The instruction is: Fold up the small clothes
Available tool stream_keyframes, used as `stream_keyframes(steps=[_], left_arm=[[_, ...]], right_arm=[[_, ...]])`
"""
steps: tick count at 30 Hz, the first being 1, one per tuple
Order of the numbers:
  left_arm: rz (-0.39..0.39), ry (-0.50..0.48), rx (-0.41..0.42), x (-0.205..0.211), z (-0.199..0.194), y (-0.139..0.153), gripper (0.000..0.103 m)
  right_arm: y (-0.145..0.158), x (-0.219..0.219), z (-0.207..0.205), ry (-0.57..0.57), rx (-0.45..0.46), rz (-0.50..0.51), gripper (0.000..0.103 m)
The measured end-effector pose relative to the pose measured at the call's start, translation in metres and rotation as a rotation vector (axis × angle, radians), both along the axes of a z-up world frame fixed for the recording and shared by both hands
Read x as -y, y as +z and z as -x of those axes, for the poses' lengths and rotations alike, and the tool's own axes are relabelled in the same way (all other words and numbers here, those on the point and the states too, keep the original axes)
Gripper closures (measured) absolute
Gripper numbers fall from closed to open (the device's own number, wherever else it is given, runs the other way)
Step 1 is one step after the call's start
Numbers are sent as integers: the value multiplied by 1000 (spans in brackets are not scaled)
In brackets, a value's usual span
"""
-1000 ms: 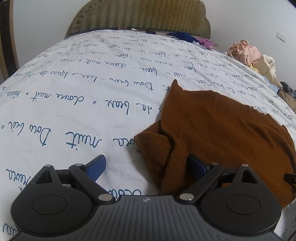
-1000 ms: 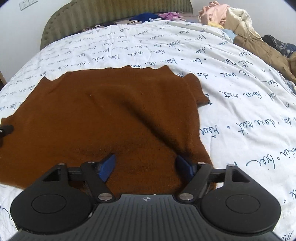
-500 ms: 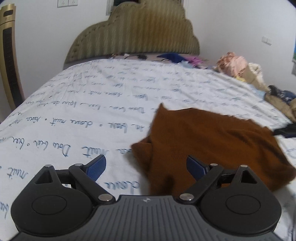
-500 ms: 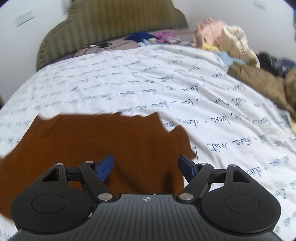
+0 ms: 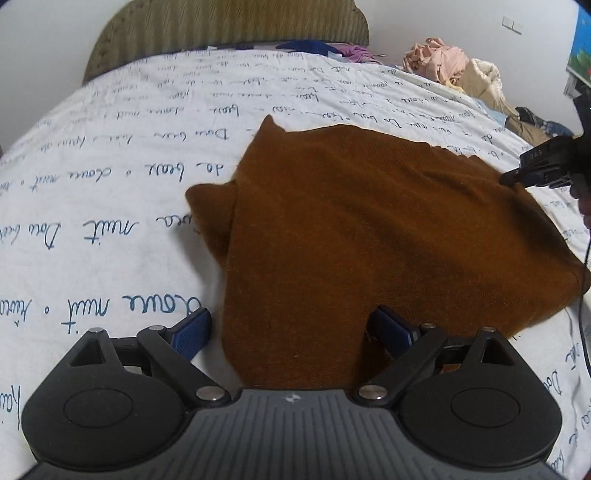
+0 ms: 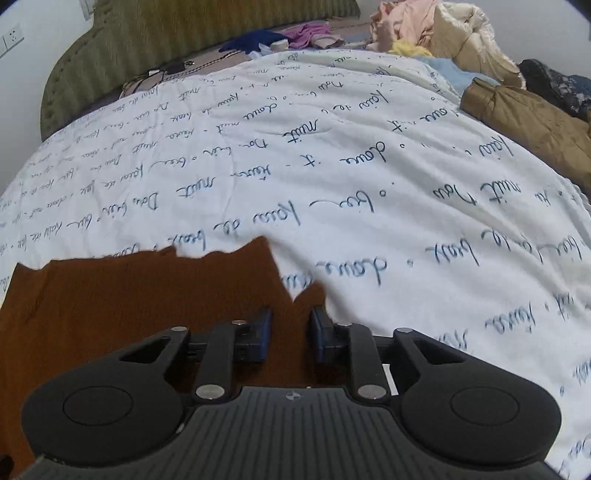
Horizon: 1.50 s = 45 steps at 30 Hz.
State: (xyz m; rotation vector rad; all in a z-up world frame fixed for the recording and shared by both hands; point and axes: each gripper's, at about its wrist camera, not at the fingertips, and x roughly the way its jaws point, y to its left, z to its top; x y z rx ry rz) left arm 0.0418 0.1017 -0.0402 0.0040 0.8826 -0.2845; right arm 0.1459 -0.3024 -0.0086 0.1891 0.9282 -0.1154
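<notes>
The brown cloth [image 5: 369,229] lay on the bed [image 5: 110,166], partly folded. In the left view the left gripper [image 5: 291,328] had its fingers wide, straddling the cloth's near left edge without pinching it. That view also caught the right gripper [image 5: 532,170] out at the far right corner. The right view showed what that one couldn't: the right gripper's [image 6: 291,332] fingers had just been closing, now narrow, with the cloth's [image 6: 129,295] corner between them. Clothes pile [image 6: 443,33] far right.
</notes>
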Motion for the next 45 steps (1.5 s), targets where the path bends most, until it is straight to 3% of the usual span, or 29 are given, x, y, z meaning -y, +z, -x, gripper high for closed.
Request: stream_keyframes(steps=[3,5,7,9,11,13,15,19,20,23,27,29,32,35,39,44,45], left_arm=[[-22,-1,15,1,7,-1,7],[-40,0,16,3,10,-1,7],[-47,-3,1,3,9,0,7],[-51,-4,-23,3,9,7,7],[-47,-19,-19,2,10,18,8],[-35,-35,21,6,12,33,8],[-13,-59,74,14,10,49,8],[-32,-74,101,36,-9,50,8],[-33,-80,93,40,-14,45,8],[-81,-62,55,47,-25,24,8],[-153,-72,102,46,-8,16,8],[-153,-53,95,39,-1,11,7],[-65,-22,55,20,1,12,7],[28,-5,42,5,-1,23,7],[-36,-16,125,11,-1,40,7],[-89,-36,-4,20,-15,13,7],[-64,-33,-12,18,-15,7,7]], right_arm=[[-7,5,-17,23,-37,-5,84],[3,10,-19,-18,20,-8,94],[13,21,-18,-50,75,-66,94],[12,23,-21,-1,16,-98,94],[24,18,-10,49,74,-110,94],[31,11,-7,109,103,-207,94],[26,-5,-16,184,58,-268,94],[-3,-36,-43,219,-40,-195,94],[-11,-36,-49,198,-46,-175,103],[-16,-25,-62,116,-1,-165,103],[-17,-9,-74,61,-7,-166,103],[-9,-12,-68,72,15,-145,102],[12,-16,-36,103,83,-191,85],[24,-30,5,194,78,-218,85],[18,-53,50,257,24,-170,83],[-3,-65,80,237,0,-61,80],[-8,-62,81,238,7,-58,80]])
